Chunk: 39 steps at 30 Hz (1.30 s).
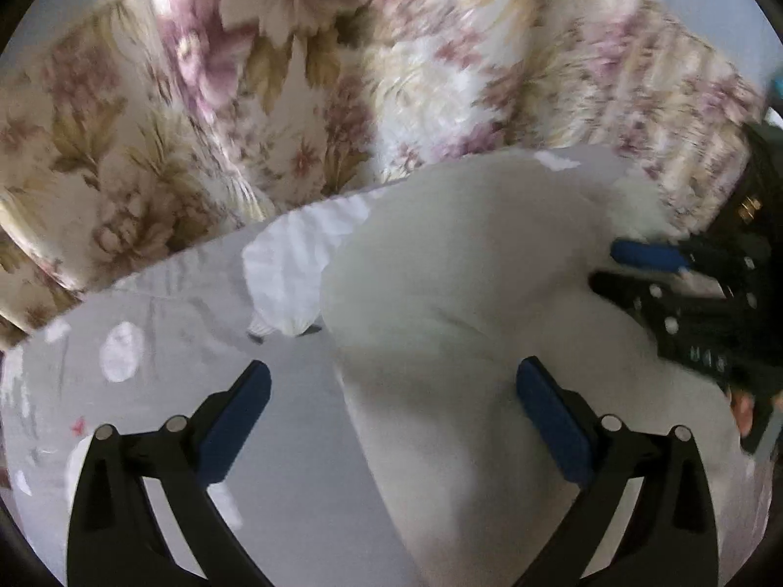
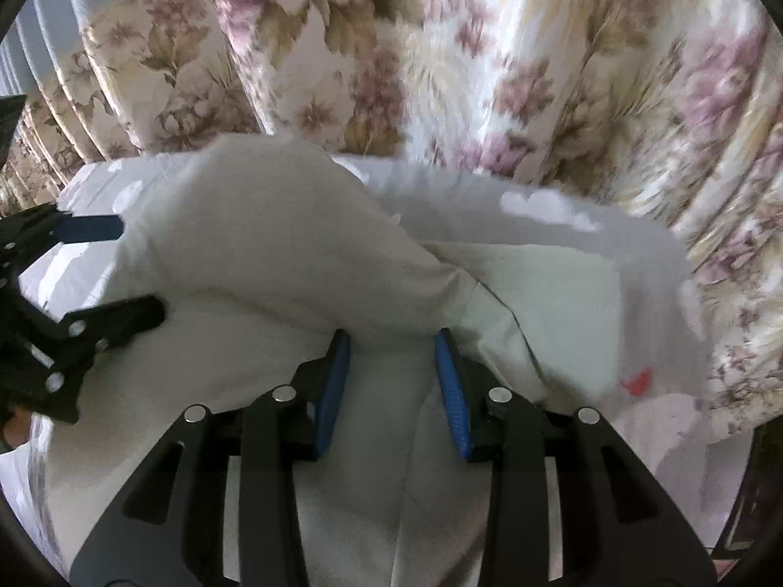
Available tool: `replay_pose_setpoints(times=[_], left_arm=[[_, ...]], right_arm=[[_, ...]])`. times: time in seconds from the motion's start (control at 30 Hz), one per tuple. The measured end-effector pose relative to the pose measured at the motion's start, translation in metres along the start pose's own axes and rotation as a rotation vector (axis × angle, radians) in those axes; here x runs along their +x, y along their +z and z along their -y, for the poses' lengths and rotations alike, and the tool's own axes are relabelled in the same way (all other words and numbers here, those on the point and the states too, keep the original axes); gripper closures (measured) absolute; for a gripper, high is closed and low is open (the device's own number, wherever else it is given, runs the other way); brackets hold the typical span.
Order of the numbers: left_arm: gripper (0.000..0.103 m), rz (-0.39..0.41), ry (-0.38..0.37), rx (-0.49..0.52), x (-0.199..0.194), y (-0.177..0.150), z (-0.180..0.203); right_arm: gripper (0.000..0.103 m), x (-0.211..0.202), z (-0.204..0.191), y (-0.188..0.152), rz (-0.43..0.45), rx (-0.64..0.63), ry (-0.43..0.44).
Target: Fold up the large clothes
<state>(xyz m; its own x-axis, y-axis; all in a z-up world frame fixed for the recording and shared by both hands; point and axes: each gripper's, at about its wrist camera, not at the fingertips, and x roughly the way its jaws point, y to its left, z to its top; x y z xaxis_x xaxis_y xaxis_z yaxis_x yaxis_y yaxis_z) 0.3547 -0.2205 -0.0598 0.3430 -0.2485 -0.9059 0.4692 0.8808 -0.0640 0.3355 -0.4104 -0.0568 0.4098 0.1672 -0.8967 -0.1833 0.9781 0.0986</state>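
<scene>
Floral curtains (image 1: 205,98) in cream, mauve and olive hang behind the bed, and the bed itself is covered with a pale grey sheet (image 1: 161,323) printed with white blotches. Using the white garment (image 1: 465,269) as my landmark: it lies heaped on that sheet, a large, soft, off-white piece of clothing with a broad fold running across its middle, and a crumpled white patch of cloth (image 1: 293,269) lies just beside its left edge. My left gripper (image 1: 391,420) hangs above the near part of the garment with its jaws spread wide; one blue pad (image 1: 235,425) is over bare sheet to the garment's left and the other over the fabric, and neither presses on anything. My right gripper (image 2: 391,376) is on the garment's right-hand portion, pointing steeply down, its ribbed blue pads (image 2: 452,391) partly parted with a raised ridge of the white fabric running between them; the cloth seems to meet both pads, so I read this as a pinch on the garment, though blur keeps me from being sure how firm it is. From my right wrist view, a small red mark (image 2: 636,381) shows on the sheet just right of the garment.
</scene>
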Motion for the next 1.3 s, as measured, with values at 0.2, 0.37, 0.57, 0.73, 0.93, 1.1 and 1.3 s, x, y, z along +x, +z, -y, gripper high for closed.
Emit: replay_pose_setpoints(times=[0.2, 0.37, 0.57, 0.73, 0.93, 1.1, 1.3], left_arm=[[0.002, 0.012, -0.037, 0.031, -0.045, -0.05, 0.015], [0.002, 0.007, 0.047, 0.108, -0.034, -0.081, 0.044], [0.001, -0.041, -0.053, 0.056, -0.007, -0.084, 0.028], [0.001, -0.013, -0.026, 0.078, -0.006, -0.087, 0.036], [0.001, -0.005, -0.019, 0.084, -0.005, -0.087, 0.037], [0.001, 0.006, -0.001, 0.091, -0.005, -0.088, 0.039], [0.001, 0.015, -0.007, 0.078, -0.005, -0.09, 0.039]], right_arm=[[0.064, -0.065, -0.027, -0.036, 0.06, -0.046, 0.006], [0.063, -0.061, -0.042, -0.07, 0.03, -0.095, -0.025], [0.058, -0.036, -0.03, -0.092, -0.004, -0.088, -0.015], [0.058, -0.027, -0.036, -0.092, -0.013, -0.12, -0.039], [0.057, -0.028, -0.034, -0.096, 0.004, -0.1, -0.043], [0.057, -0.028, -0.035, -0.096, 0.006, -0.096, -0.046], [0.056, -0.029, -0.032, -0.098, 0.023, -0.069, -0.049]])
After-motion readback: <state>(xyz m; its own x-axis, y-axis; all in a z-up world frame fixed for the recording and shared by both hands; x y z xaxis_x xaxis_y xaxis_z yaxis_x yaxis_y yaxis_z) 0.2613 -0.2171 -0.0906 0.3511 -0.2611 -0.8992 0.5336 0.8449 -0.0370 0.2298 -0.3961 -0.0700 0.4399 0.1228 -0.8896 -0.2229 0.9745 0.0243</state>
